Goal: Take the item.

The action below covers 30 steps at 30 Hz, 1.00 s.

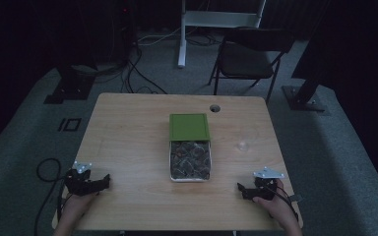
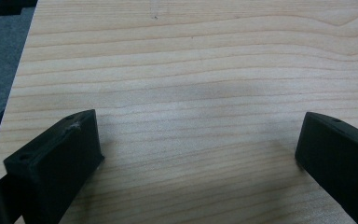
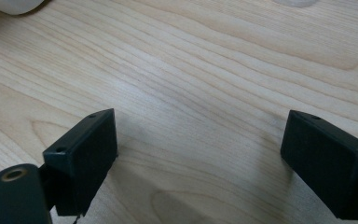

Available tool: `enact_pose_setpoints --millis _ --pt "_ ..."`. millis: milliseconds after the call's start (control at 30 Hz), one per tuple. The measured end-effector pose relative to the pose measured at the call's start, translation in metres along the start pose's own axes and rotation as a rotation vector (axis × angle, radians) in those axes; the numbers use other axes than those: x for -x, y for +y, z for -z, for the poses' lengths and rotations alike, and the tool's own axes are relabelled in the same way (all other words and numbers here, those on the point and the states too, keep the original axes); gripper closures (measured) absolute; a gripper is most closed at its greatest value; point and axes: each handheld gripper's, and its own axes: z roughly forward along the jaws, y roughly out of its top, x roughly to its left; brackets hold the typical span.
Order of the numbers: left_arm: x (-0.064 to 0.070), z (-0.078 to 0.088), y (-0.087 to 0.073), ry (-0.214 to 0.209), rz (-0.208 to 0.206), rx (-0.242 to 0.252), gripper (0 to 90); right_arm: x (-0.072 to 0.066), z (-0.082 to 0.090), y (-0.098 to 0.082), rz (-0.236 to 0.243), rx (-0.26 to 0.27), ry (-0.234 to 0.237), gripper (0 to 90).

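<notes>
A white rectangular box (image 1: 170, 164) full of small dark pieces sits in the middle of the wooden table (image 1: 128, 142). Its green lid (image 1: 189, 127) lies just behind it, overlapping the far end. My left gripper (image 1: 104, 181) rests near the front left edge, held by a hand, jaws pointing right toward the centre. In the left gripper view the left gripper (image 2: 200, 140) stands open over bare wood. My right gripper (image 1: 240, 189) rests near the front right edge, pointing left. Its jaws are wide apart in the right gripper view, right gripper (image 3: 200, 135) with nothing between them.
A small clear round object (image 1: 243, 145) lies on the table right of the box. A cable hole (image 1: 215, 108) is at the far edge. A folding chair (image 1: 248, 56) and a white stand (image 1: 182, 34) are on the floor beyond the table.
</notes>
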Motion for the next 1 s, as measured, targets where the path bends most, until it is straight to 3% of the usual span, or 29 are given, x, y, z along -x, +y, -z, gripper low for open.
enact_pose_setpoints --millis 1000 --pt "-0.0001 0.0001 -0.0002 -0.002 -0.001 0.0 0.5 -0.0004 0.0008 0.0009 -0.026 -0.002 -0.011 10.7"
